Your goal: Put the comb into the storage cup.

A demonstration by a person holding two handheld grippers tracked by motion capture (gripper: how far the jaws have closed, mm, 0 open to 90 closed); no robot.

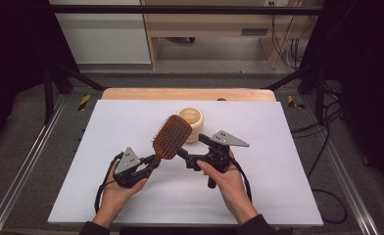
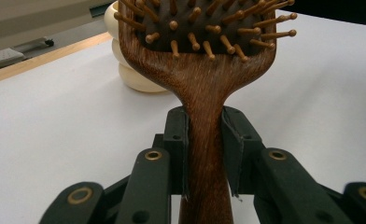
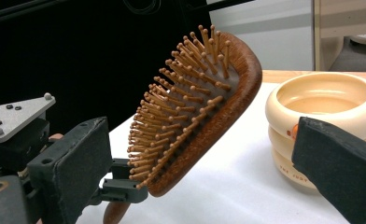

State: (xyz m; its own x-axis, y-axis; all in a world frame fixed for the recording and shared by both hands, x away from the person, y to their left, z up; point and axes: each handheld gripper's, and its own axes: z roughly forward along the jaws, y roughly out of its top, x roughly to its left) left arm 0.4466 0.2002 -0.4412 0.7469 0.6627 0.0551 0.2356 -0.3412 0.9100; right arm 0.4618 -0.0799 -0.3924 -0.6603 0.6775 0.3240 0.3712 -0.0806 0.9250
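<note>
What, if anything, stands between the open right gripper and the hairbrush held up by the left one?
Nothing visible. The right gripper is open with the hairbrush straight ahead of its fingers. The cream bowl sits beside the brush, not in front.

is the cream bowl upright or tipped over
Upright. The cream bowl stands on its base on the white table, its opening facing up and its inside looking empty, behind the wooden hairbrush.

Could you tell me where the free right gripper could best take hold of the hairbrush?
Probably on the brush head's wooden edges, from its own side. The left gripper is shut on the narrow handle, and the pins cover the face, so the smooth side rims suit the right gripper's open jaws best.
</note>
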